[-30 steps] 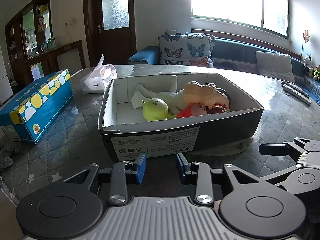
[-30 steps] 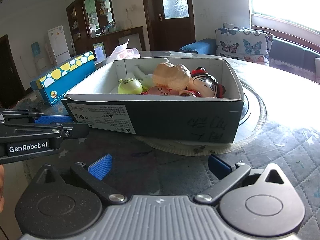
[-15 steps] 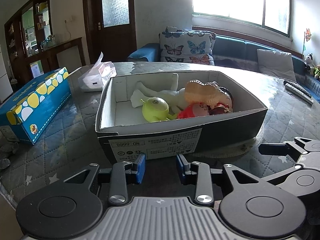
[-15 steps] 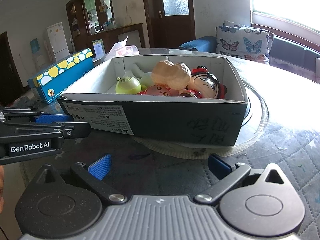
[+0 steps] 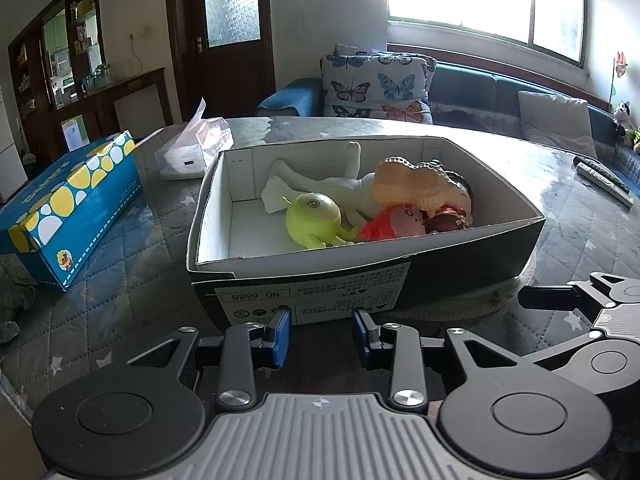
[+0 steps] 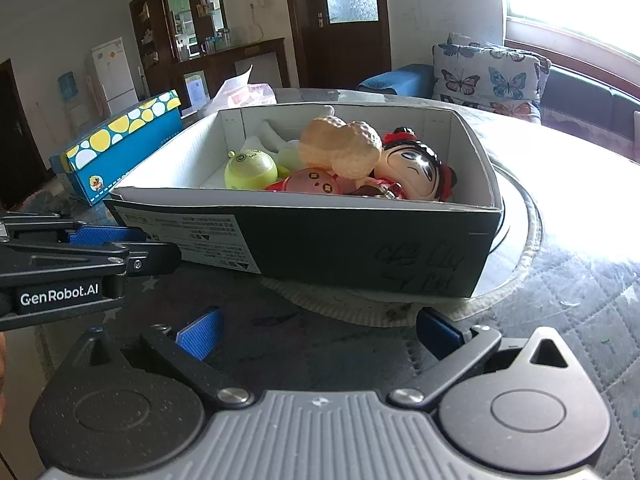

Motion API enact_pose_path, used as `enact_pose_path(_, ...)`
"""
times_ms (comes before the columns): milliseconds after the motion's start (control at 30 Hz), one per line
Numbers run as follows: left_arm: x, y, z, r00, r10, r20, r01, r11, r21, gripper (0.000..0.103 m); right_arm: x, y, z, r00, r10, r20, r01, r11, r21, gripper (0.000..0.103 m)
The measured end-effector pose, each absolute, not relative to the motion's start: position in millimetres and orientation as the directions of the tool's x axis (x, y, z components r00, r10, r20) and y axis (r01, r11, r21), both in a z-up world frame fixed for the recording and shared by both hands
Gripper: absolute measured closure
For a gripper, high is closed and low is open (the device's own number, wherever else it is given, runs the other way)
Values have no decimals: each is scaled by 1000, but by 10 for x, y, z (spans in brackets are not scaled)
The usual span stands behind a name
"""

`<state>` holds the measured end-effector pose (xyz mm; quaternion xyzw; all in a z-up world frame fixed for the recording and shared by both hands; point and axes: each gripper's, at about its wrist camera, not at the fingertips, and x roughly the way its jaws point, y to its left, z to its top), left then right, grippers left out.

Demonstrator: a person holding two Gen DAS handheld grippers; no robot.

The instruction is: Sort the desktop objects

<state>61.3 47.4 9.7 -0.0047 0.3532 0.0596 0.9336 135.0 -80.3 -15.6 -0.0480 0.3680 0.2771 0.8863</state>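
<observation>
A dark cardboard box (image 5: 460,268) (image 6: 360,248) with a white inside sits on the quilted table. In it lie a lime-green one-eyed toy (image 5: 314,220) (image 6: 250,170), a peach peanut-shaped toy (image 5: 412,186) (image 6: 340,146), a red round toy (image 5: 390,228) (image 6: 314,182), a doll head with black hair (image 6: 412,170) and a white figure (image 5: 320,186). My left gripper (image 5: 322,332) hovers just before the box's near wall, jaws apart and empty. My right gripper (image 6: 316,334) stands wide open in front of the box, nothing between its fingers.
A blue tissue box with yellow and white dots (image 5: 68,208) (image 6: 120,144) lies to the left. Behind it rests a soft tissue pack (image 5: 196,148). Remote controls (image 5: 604,178) lie at the far right. A sofa with a butterfly cushion (image 5: 376,84) stands beyond the table.
Both views sit slightly closer to the box than a second ago. The grippers' jaws look unchanged and the toys have not moved.
</observation>
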Motion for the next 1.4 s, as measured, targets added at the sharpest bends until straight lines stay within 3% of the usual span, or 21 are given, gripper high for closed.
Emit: enact_pose_path(1400,899,517,-36,670,113,-734,-138,990,27,68,1619,-727,-212,538,429,-726,-537,838,97,0)
